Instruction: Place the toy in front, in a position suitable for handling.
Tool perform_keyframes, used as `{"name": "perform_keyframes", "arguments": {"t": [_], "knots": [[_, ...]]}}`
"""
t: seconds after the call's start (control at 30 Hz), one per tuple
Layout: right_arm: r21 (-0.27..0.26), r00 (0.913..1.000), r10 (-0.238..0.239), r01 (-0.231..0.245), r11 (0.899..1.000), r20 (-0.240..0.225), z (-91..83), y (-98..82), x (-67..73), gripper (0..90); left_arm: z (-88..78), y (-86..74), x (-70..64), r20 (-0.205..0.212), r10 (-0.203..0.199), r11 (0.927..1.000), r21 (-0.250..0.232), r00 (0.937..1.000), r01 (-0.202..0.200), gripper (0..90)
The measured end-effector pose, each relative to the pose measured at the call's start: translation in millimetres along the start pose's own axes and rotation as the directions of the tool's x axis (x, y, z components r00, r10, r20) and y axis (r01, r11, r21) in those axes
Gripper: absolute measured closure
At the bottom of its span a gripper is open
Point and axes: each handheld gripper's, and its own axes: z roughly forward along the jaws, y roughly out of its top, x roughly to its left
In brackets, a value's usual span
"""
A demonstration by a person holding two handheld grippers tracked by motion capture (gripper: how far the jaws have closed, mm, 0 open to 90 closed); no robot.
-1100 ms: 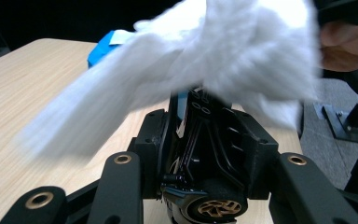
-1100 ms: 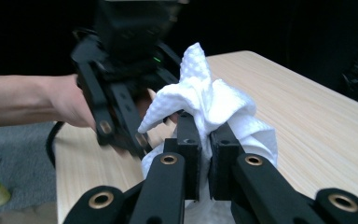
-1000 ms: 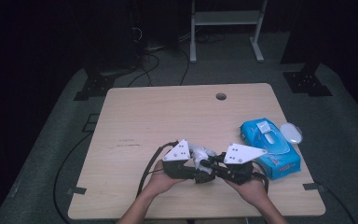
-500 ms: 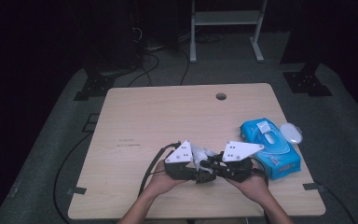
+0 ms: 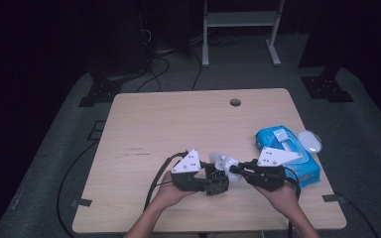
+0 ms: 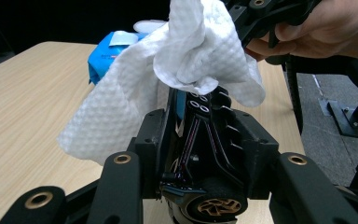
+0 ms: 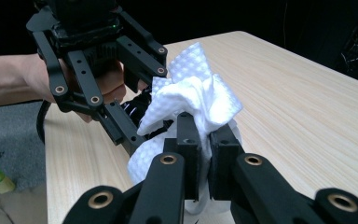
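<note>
A crumpled white wipe [image 5: 222,161] hangs just above the table near its front edge, stretched between the two grippers. My left gripper [image 5: 217,178] points right and is shut on the wipe [image 6: 186,60], which drapes over its jaw tips. My right gripper [image 5: 235,171] points left and is shut on the other end of the wipe [image 7: 191,105]. In the right gripper view the wipe bunches up over the closed jaws, with the left gripper [image 7: 131,125] and the hand holding it just behind. The right gripper [image 6: 261,18] sits top right in the left gripper view.
A blue pack of wipes [image 5: 287,153] lies at the table's right side, close behind the right hand. A white oval object [image 5: 310,141] rests beside it by the right edge. The wooden table [image 5: 178,124] has a cable hole [image 5: 235,102] at the back.
The right gripper has shifted slightly to the right. Both grippers keep hold of the wipe, and the left one has barely moved.
</note>
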Motion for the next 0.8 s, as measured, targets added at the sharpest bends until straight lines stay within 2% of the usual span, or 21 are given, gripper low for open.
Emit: {"name": "perform_keyframes", "arguments": {"t": [0.1,0.17,0.23,0.3,0.37,0.47,0.53,0.67,0.7,0.8], "knots": [[-0.005,1.0,-0.006,0.006,1.0,0.002,1.6,2.4,2.7,84.8,-0.5,-0.3,1.2,0.001,-0.004,1.0,0.001,1.0,0.004,58.2],[-0.023,0.9997,-0.012,0.012,1.0,-0.022,4.3,6.7,5.1,84.7,0.5,-0.2,0.7,0.003,-0.005,1.0,-0.004,1.0,0.005,58.2],[-0.029,0.9981,-0.046,0.045,0.999,-0.04,10.8,11.9,10.9,84.7,0.7,0.3,0.3,0.001,0.0,1.0,-0.001,1.0,0.0,58.2],[-0.022,0.9976,-0.058,0.057,0.998,-0.038,13.1,12.8,12.6,84.8,-1.2,-0.7,1.3,0.0,-0.002,1.0,0.0,1.0,0.002,58.1],[-0.025,0.9981,-0.052,0.051,0.998,-0.034,11.8,10.8,9.9,84.8,-3.6,-2.4,2.2,-0.002,-0.007,1.0,-0.003,1.0,0.007,58.1],[-0.012,1.0,0.002,-0.003,1.0,-0.004,5.6,1.8,0.5,84.8,-5.4,-3.6,3.4,-0.004,-0.014,0.9999,-0.005,0.9999,0.014,58.1],[-0.021,0.9995,0.03,-0.03,0.999,-0.013,4.4,-3.1,-2.3,84.8,-5.1,-3.8,3.2,-0.003,-0.013,0.9999,-0.008,0.9999,0.013,58.1],[-0.036,0.9999,0.008,-0.008,0.999,-0.011,7.1,2.2,2.2,84.8,-3.7,-2.4,3.0,-0.002,-0.009,1.0,-0.002,1.0,0.009,58.0],[-0.044,0.9995,0.014,-0.015,0.999,-0.029,7.6,4.3,2.3,84.8,-3.2,-1.9,2.6,-0.001,-0.005,1.0,0.0,1.0,0.005,58.1],[-0.036,0.9997,-0.002,0.001,0.999,-0.024,10.2,6.2,3.5,84.8,-3.4,-1.7,3.1,-0.001,-0.005,1.0,0.003,1.0,0.005,58.0]]}}
